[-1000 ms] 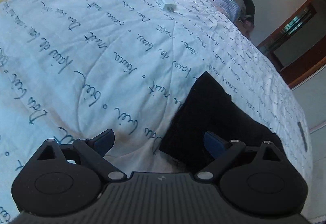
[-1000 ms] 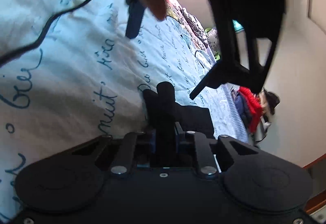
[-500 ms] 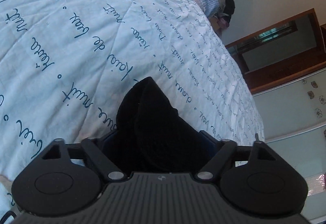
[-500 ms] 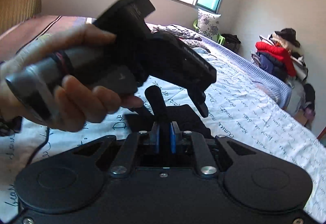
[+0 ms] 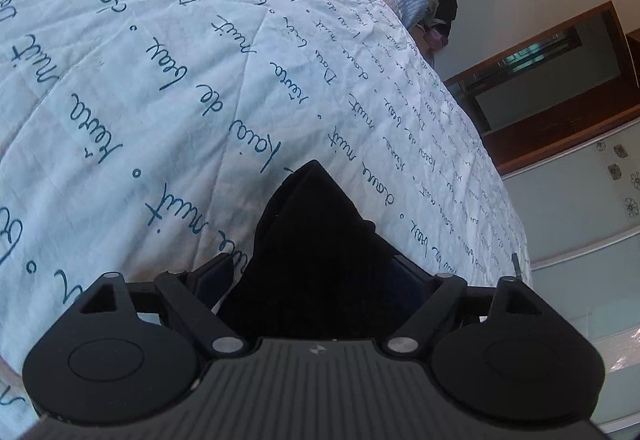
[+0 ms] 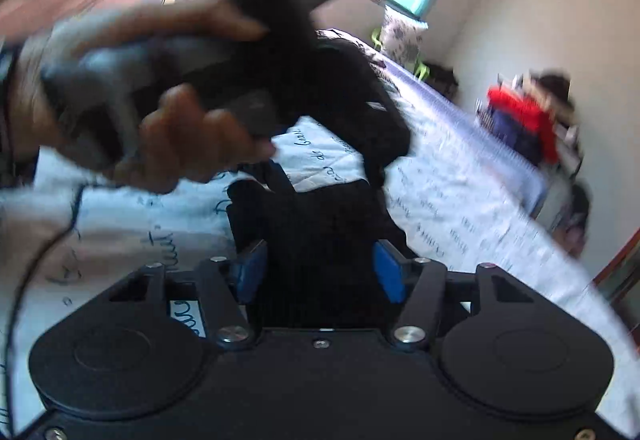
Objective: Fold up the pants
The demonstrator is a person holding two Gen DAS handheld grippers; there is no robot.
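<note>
R gripper (image 6: 320, 268) fingers just opened, off pants (image 6: 320, 224); bedspread (image 5: 160, 79) beyond.

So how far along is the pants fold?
Done: the black pants already lie as a compact bundle on the printed quilt. In hand: both the left claw and the right claw have just opened, straddling the fabric without pinching. Left: withdrawing and perhaps tidying; I can't see whether the edges line up.
</note>
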